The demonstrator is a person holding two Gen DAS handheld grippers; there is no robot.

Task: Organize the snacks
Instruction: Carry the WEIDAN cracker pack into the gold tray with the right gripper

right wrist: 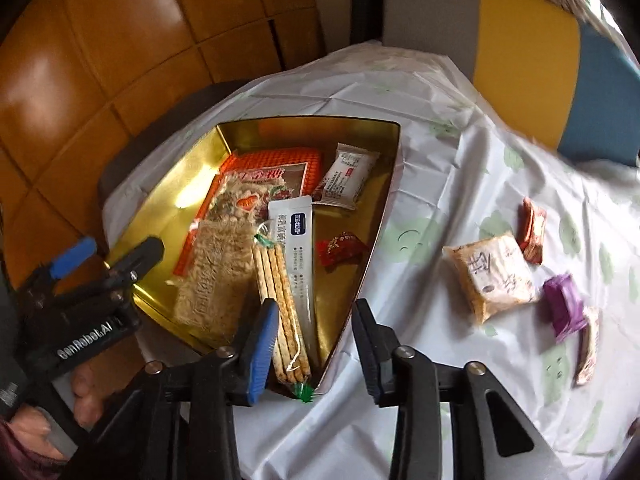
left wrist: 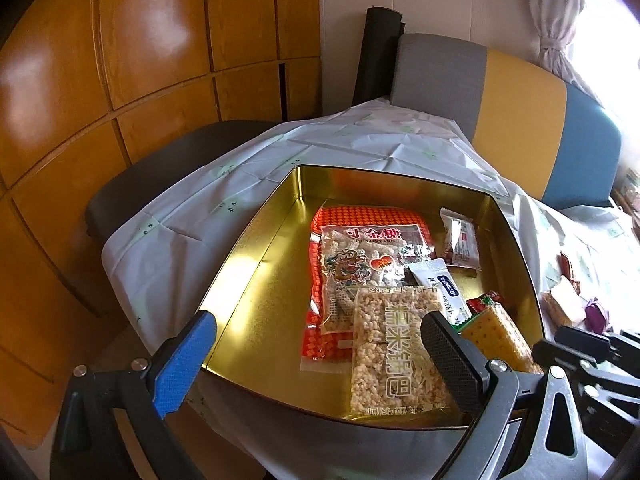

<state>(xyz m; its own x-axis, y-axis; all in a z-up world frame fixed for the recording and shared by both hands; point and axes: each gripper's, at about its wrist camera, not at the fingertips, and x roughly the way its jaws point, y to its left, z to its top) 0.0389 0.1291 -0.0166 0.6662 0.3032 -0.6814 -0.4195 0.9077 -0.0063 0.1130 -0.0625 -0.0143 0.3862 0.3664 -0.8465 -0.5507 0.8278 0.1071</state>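
A gold tin (left wrist: 256, 264) on the table holds an orange-red sweets bag (left wrist: 360, 240), a puffed-rice bar (left wrist: 392, 352), a white sachet (left wrist: 440, 284), a cracker pack (left wrist: 496, 336), a red candy (left wrist: 486, 300) and a small white packet (left wrist: 460, 240). My left gripper (left wrist: 320, 360) hangs wide open above the tin's near edge, over the rice bar. My right gripper (right wrist: 314, 346) stands open at the tin's (right wrist: 372, 240) near corner. Its blue pad is beside the cracker pack (right wrist: 284, 312) and its black pad is outside the tin wall. Nothing is gripped.
Loose on the white tablecloth (right wrist: 440, 160) to the right lie a tan packet (right wrist: 494, 276), a red-orange packet (right wrist: 532, 236), a purple packet (right wrist: 564, 312) and one more packet (right wrist: 588, 344). A grey, yellow and blue chair back (right wrist: 520, 52) stands behind. A hand (right wrist: 84, 396) holds the left gripper.
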